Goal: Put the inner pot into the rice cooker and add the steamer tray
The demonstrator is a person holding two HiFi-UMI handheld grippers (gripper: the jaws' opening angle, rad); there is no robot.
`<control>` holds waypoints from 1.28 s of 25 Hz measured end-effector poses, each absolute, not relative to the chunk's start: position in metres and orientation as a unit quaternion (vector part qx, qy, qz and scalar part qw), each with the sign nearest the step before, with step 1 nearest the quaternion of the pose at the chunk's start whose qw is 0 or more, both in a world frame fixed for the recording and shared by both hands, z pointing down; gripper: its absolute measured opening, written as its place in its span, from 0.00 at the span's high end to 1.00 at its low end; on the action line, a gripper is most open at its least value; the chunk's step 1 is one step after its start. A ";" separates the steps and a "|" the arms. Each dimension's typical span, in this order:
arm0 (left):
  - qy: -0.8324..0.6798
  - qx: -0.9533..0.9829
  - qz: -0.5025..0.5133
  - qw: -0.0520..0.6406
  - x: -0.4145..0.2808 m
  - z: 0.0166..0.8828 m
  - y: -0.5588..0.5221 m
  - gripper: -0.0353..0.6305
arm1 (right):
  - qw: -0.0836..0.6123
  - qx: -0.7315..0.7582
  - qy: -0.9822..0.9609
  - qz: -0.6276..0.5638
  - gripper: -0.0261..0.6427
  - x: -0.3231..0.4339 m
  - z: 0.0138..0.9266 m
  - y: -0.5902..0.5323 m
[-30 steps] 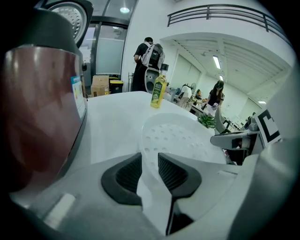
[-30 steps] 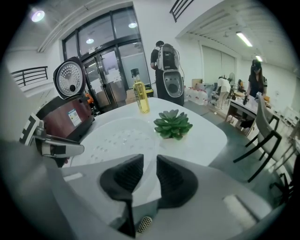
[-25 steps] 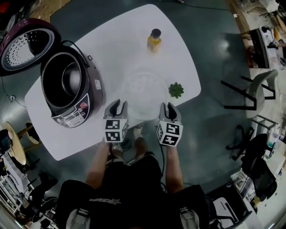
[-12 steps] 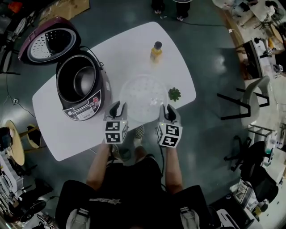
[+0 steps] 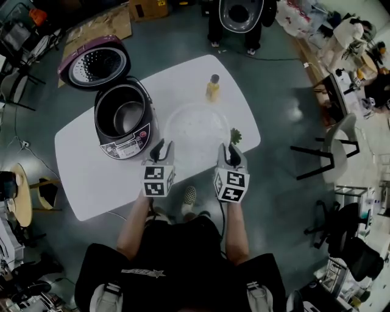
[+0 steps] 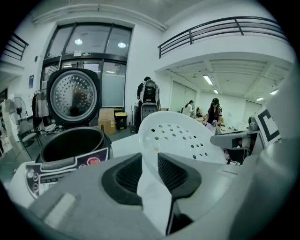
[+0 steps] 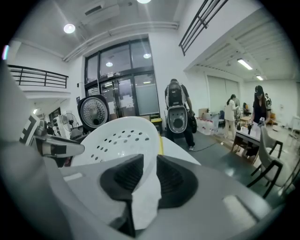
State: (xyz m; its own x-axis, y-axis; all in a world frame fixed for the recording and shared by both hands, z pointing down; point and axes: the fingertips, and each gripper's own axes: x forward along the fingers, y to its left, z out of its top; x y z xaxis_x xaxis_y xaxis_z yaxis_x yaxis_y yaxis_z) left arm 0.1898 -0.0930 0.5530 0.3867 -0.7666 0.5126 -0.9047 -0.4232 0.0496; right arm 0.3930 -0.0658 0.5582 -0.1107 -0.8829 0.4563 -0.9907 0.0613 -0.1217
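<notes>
Left tool point(image 5: 160, 146) and right tool point(image 5: 231, 150) clamp steamer tray point(image 5: 196, 127).

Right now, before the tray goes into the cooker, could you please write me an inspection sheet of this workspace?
Surface: white table with rounded corners.
Job's things: rice cooker open, lid tipped back, inner pot already inside; steamer tray held to the cooker's right.
Clutter: yellow bottle and small green plant on the table.
Grippers: left gripper and right gripper each shut on the tray's rim, on opposite sides.
Cables: cable on the floor beyond the table.
Surroundings: chair, cardboard box, a person standing past the far end.
</notes>
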 end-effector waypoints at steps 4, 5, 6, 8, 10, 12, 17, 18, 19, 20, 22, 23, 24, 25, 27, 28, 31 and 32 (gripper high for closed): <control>-0.527 0.814 0.194 0.147 0.182 0.528 -0.086 0.78 | 0.118 0.649 -0.729 0.182 0.82 0.386 0.533 -0.064; -0.532 0.813 0.189 0.143 0.179 0.522 -0.085 0.78 | 0.115 0.647 -0.733 0.176 0.82 0.384 0.528 -0.064; -0.537 0.811 0.185 0.139 0.177 0.517 -0.084 0.78 | 0.113 0.645 -0.736 0.171 0.82 0.381 0.523 -0.065; -0.545 0.808 0.176 0.134 0.169 0.507 -0.081 0.78 | 0.108 0.639 -0.744 0.162 0.82 0.374 0.513 -0.067; -0.555 0.804 0.168 0.129 0.158 0.498 -0.080 0.78 | 0.105 0.632 -0.752 0.154 0.82 0.363 0.505 -0.070; -0.567 0.798 0.161 0.125 0.147 0.489 -0.079 0.78 | 0.102 0.625 -0.760 0.146 0.82 0.353 0.496 -0.073; -0.591 0.785 0.145 0.114 0.122 0.470 -0.073 0.79 | 0.097 0.606 -0.779 0.127 0.82 0.328 0.476 -0.077; -0.596 0.782 0.143 0.112 0.118 0.468 -0.073 0.79 | 0.096 0.602 -0.783 0.123 0.82 0.324 0.473 -0.079; -0.602 0.779 0.141 0.109 0.114 0.466 -0.073 0.79 | 0.095 0.598 -0.787 0.120 0.82 0.320 0.471 -0.081; -0.607 0.775 0.138 0.108 0.109 0.465 -0.073 0.79 | 0.094 0.594 -0.790 0.116 0.82 0.316 0.468 -0.084; -0.617 0.769 0.133 0.103 0.098 0.461 -0.074 0.79 | 0.092 0.587 -0.797 0.110 0.82 0.305 0.464 -0.089; -0.622 0.765 0.131 0.100 0.091 0.457 -0.075 0.79 | 0.091 0.583 -0.800 0.107 0.82 0.298 0.462 -0.092; -0.626 0.763 0.129 0.098 0.083 0.455 -0.076 0.79 | 0.091 0.580 -0.803 0.104 0.82 0.290 0.460 -0.095; -0.630 0.760 0.127 0.098 0.076 0.452 -0.077 0.79 | 0.091 0.576 -0.806 0.102 0.82 0.282 0.457 -0.098; -0.636 0.755 0.124 0.099 0.060 0.447 -0.081 0.79 | 0.091 0.569 -0.811 0.099 0.82 0.266 0.451 -0.107; -0.639 0.752 0.121 0.101 0.053 0.444 -0.084 0.79 | 0.090 0.565 -0.814 0.097 0.82 0.258 0.448 -0.112; -0.650 0.744 0.113 0.102 0.034 0.436 -0.092 0.79 | 0.090 0.553 -0.823 0.091 0.82 0.237 0.441 -0.124; -0.654 0.742 0.111 0.101 0.028 0.434 -0.094 0.79 | 0.090 0.550 -0.826 0.089 0.82 0.231 0.439 -0.128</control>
